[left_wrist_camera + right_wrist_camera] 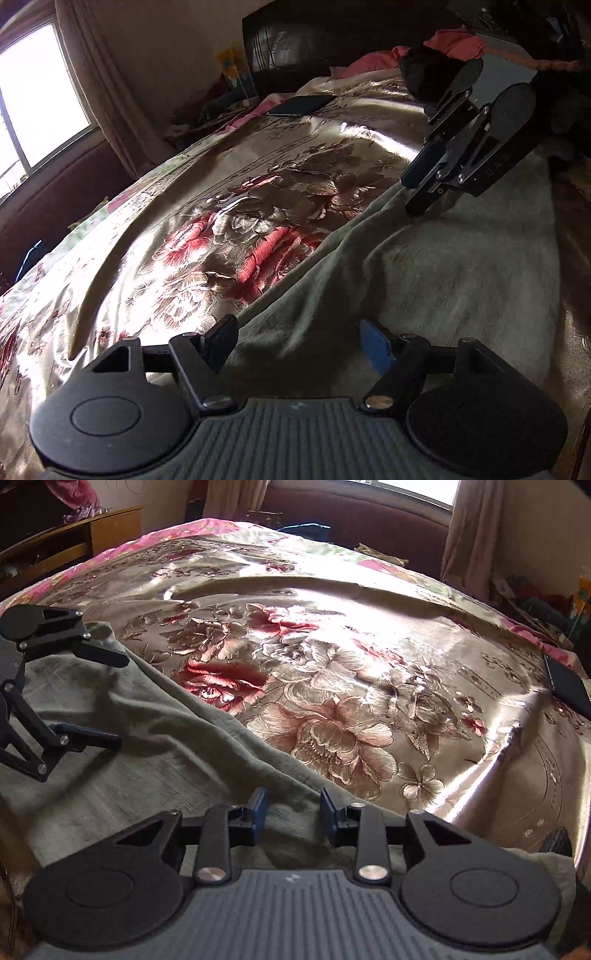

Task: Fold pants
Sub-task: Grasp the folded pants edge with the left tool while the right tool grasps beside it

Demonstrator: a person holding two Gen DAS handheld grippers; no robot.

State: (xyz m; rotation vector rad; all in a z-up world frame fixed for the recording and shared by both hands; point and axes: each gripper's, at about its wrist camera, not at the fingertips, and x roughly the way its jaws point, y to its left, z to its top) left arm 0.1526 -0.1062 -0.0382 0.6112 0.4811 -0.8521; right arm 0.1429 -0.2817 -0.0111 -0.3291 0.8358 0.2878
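Note:
The grey-green pants [443, 266] lie spread flat on a shiny floral bedspread [229, 221], their long edge running diagonally. They also show in the right wrist view [140, 760]. My left gripper [301, 341] is open and empty, low over the near end of the pants. It also shows at the left of the right wrist view [120, 699], jaws wide apart over the cloth. My right gripper [293, 814] is open and empty just above the pants' edge. In the left wrist view it [413, 192] hovers over the far end of the pants.
A dark phone [301, 105] lies on the bedspread near the headboard [332, 37]; it also shows in the right wrist view [569, 686]. Pink and red cloth [454, 44] is piled by the pillows. A window [37, 96] and curtain stand beside the bed. A wooden cabinet [74, 542] stands beyond the foot.

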